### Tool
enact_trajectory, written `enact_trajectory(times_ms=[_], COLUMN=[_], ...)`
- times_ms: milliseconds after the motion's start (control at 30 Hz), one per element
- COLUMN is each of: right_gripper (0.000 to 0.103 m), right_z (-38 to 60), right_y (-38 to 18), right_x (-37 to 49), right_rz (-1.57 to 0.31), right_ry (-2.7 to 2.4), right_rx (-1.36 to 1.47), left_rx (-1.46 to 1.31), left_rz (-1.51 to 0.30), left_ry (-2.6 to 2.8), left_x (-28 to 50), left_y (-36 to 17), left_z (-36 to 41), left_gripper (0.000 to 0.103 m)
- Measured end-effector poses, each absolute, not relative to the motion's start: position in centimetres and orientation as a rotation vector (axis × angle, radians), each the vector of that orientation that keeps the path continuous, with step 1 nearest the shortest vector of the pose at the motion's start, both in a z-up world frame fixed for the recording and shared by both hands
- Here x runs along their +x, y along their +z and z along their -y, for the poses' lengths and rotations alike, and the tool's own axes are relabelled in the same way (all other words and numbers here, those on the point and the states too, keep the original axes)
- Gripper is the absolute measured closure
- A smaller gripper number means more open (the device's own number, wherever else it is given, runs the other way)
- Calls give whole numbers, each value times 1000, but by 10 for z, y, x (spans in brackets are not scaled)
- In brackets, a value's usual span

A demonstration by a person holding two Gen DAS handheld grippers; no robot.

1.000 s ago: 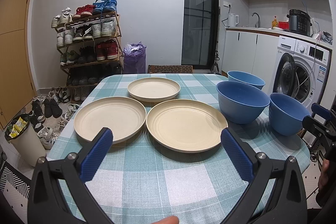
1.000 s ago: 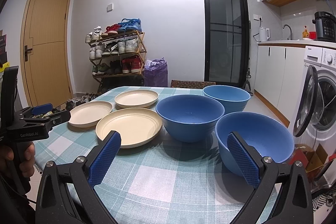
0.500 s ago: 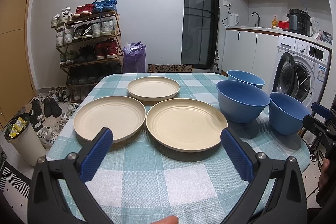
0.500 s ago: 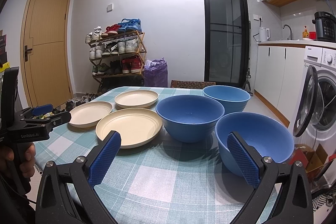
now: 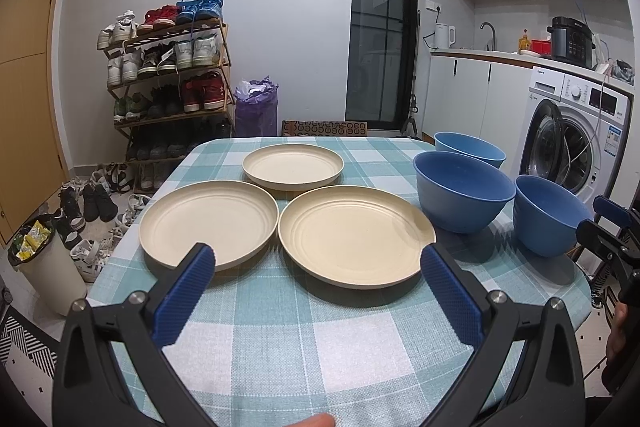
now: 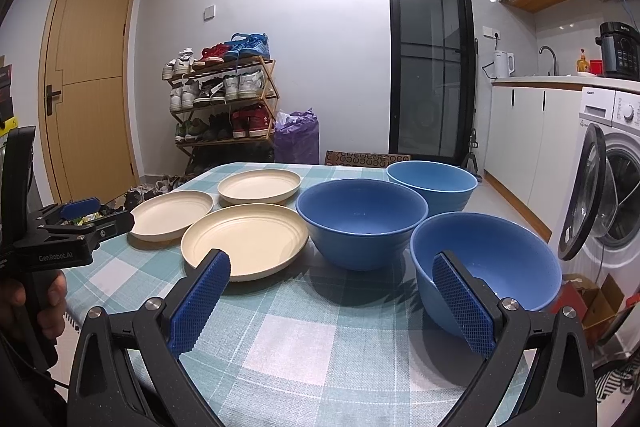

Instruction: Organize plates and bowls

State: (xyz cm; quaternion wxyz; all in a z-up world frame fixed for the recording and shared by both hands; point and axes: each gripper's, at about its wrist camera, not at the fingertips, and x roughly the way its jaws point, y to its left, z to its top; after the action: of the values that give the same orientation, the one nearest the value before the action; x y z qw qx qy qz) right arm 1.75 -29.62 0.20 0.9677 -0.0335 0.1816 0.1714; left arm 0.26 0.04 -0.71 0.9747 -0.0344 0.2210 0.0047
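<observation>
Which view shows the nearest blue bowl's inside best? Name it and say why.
The right wrist view. There the nearest blue bowl sits close, its inside open to the camera beyond the right gripper. The left wrist view shows the same bowl far to one side, mostly its outer wall.

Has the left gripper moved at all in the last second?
No. The left gripper frames the near cream plate just as before; in the right wrist view it sits unchanged against the left plate.
</observation>
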Motion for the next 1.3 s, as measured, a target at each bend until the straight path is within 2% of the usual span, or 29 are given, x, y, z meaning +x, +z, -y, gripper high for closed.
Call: enact_trajectory(times_ms=[667,933,1300], right_gripper=[0,0,0], right_z=[300,295,278], right_y=[-8,-13,-6], right_x=[27,36,52], right_rz=[-393,-412,-415], right_ry=[337,353,396], right_rx=[-65,-76,-113], left_rx=[-44,-151,-95], left_rz=[-466,-527,-485], left_ry=[-9,-9,26], left_x=[7,19,24], left_y=[-11,-17,-3], left_z=[3,-12,-24], left_gripper=[0,0,0])
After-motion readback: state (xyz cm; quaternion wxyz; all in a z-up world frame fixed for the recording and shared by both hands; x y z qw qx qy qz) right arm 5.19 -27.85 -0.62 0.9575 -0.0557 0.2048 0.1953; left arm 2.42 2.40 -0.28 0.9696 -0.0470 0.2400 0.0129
